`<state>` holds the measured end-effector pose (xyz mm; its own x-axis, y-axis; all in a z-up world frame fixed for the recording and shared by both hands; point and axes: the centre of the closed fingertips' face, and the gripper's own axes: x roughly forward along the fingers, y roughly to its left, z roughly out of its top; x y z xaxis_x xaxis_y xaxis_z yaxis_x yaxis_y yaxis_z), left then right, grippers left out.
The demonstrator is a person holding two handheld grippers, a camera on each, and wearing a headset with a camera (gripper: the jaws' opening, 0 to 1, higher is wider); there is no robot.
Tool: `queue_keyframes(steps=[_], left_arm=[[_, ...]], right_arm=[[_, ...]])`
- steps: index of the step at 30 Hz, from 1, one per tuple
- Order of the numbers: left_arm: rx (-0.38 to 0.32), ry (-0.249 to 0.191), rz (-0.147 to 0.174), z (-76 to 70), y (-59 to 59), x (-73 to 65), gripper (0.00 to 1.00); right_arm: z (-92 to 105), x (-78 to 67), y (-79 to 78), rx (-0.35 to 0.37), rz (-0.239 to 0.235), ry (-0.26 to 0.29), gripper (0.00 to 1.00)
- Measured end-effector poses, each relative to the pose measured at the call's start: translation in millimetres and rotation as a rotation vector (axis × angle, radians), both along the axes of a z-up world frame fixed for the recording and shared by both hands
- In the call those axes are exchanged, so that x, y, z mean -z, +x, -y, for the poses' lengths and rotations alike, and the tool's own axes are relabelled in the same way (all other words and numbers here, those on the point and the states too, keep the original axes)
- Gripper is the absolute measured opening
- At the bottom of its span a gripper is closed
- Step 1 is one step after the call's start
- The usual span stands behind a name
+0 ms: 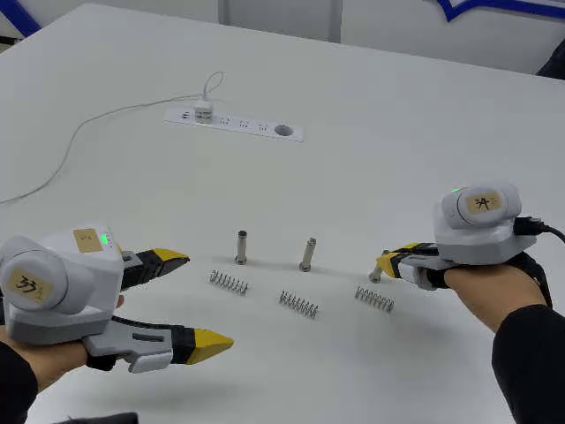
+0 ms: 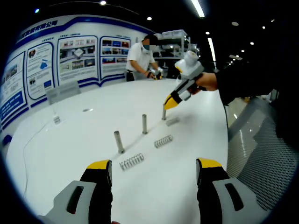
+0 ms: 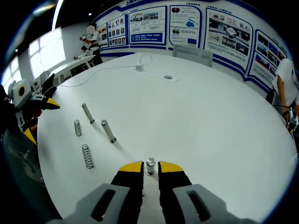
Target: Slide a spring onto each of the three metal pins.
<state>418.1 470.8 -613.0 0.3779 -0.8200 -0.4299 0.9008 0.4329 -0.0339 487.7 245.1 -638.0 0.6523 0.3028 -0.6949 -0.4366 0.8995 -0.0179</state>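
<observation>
While right hand-held gripper [image 3: 151, 168] pinches a pin [image 3: 150, 162], left hand-held gripper [image 2: 154, 164] gapes; power strip [image 1: 237, 124] beyond

White table [image 1: 371, 141], silver pins [image 1: 241, 246] — grey springs [image 1: 228, 282], yellow-tipped left hand-held gripper [image 1: 203, 299]

In the right gripper view, the shaft of the nearest metal pin [image 3: 150, 163] is hidden between the jaws of the right gripper [image 3: 150, 168]. Whether the jaws press it cannot be told. In the head view, the power strip [image 1: 235, 124] cable [image 1: 81, 131] runs off the left edge, and the left gripper [image 1: 203, 299] body is cut by the bottom edge. Lettering on the wall posters [image 3: 187, 21] is too small to read.
</observation>
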Motion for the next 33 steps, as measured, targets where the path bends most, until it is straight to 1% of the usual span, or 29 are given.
queue_keyframes(steps=[5, 9, 11, 15, 18, 20, 22, 27, 31, 33], left_arm=[[0.000, 0.000, 0.002, 0.5, 0.3, -0.9, 0.75], [0.001, 0.001, 0.002, 0.4, 0.4, -0.7, 0.75], [0.001, 0.001, 0.002, 0.5, 0.6, -0.7, 0.75], [0.003, 0.000, 0.003, 1.3, 0.7, -1.1, 0.75], [0.004, 0.001, 0.004, 1.5, 0.8, -1.0, 0.75], [0.005, 0.002, 0.003, 1.7, 0.8, -0.9, 0.75], [0.007, 0.004, 0.004, 2.1, 0.7, -0.9, 0.75], [0.010, 0.004, 0.005, 3.4, 0.8, -1.8, 0.75], [0.014, 0.007, 0.005, 4.2, 0.1, -1.5, 0.75], [0.014, 0.008, 0.005, 4.3, 0.1, -1.3, 0.75]], right_arm=[[3.6, -2.4, -1.6, 0.000, 0.011, -0.002, 0.15], [6.3, -2.7, -7.4, -0.009, 0.008, -0.008, 0.15], [5.8, -3.2, -13.5, -0.016, 0.007, -0.013, 0.15], [3.9, -2.0, -19.1, -0.041, -0.001, -0.020, 0.16], [-0.8, -0.6, -24.5, -0.074, -0.010, -0.016, 0.16], [-7.4, 3.6, -30.2, -0.127, -0.030, -0.015, 0.16], [-11.3, 7.6, -33.5, -0.165, -0.042, -0.030, 0.16], [-20.4, 11.9, -35.5, -0.220, -0.063, -0.026, 0.15], [-27.6, 17.5, -35.6, -0.281, -0.082, -0.052, 0.15], [-29.6, 19.1, -34.5, -0.305, -0.084, -0.066, 0.15]])
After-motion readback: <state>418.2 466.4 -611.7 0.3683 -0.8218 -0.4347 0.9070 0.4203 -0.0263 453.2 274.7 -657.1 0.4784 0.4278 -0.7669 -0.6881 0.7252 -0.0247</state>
